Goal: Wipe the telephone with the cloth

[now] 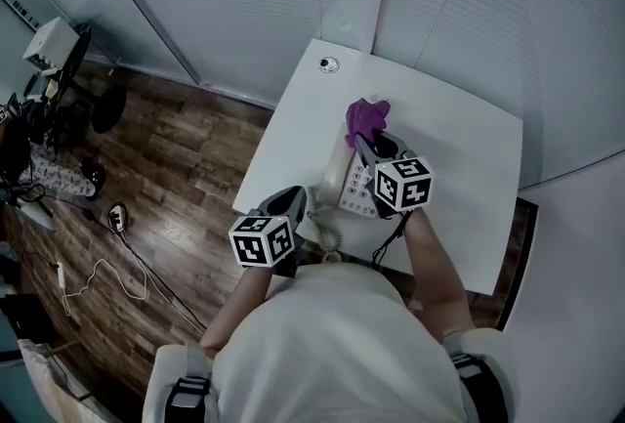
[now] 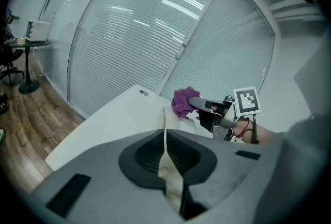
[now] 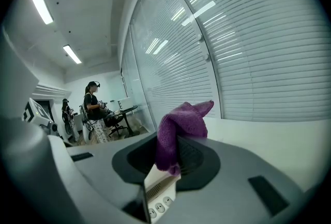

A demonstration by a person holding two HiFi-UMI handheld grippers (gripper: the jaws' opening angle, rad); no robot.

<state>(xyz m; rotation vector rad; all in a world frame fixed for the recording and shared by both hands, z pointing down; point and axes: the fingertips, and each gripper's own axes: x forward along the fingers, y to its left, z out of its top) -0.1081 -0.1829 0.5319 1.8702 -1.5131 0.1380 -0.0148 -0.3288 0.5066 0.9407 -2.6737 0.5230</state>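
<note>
- Left gripper [image 1: 296, 200]: nearest, at 8 o'clock of the telephone [image 1: 348, 187]. Jaws together; a pale sliver shows in the seam, and whether it is held is uncertain.
- Telephone: mid tabletop [image 1: 459, 157].
- Right gripper [image 1: 364, 144]: jaws clamped on the purple cloth [image 1: 366, 116], at the telephone's 12 o'clock end.
- Handling: press the cloth wad flat and stroke toward 6 o'clock over the keys, with the left gripper steadying the base.
- Containers: none seen.

White blinds [image 1: 244, 1] cover a curved glass wall behind the white table [image 1: 469, 148], and the dark wood-plank floor [image 1: 176, 148] beside it carries loose cables [image 1: 98, 274]. Strip lights [image 3: 39, 3] glow on the ceiling; farther down the room a person [image 3: 93, 101] is at a desk [image 3: 121, 110].
</note>
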